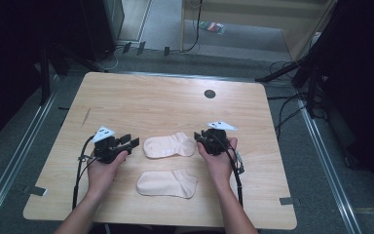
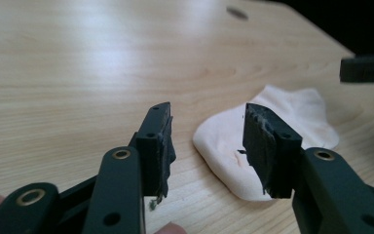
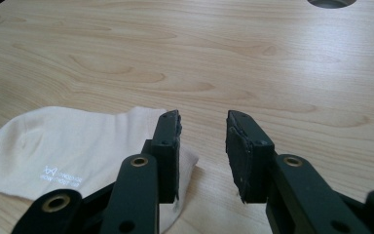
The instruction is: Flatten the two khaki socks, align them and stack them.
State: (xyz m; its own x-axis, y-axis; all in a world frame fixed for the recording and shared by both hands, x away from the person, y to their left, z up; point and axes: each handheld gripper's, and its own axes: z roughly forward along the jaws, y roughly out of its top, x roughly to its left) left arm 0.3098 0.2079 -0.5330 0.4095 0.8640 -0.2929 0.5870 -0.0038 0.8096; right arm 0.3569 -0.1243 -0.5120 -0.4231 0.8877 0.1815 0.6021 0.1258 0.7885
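Two pale cream ankle socks lie flat on the wooden table (image 1: 126, 97). The far sock (image 1: 169, 146) lies between my two grippers, and the near sock (image 1: 168, 184) lies closer to the person. My left gripper (image 1: 132, 141) points at the toe end of the far sock (image 2: 219, 141); its jaws (image 2: 207, 146) stand open just short of the fabric with nothing between them. My right gripper (image 1: 198, 138) hovers at the sock's other end, at the cuff (image 3: 68, 146), open (image 3: 202, 151) and empty. One of its jaw tips (image 2: 367, 68) shows in the left gripper view.
A dark round hole (image 1: 210, 93) sits in the table near its far edge. Bare wood stretches behind the socks. Black stands and cables (image 1: 292, 73) crowd the floor around the table, and metal rails (image 1: 326, 165) run along both sides.
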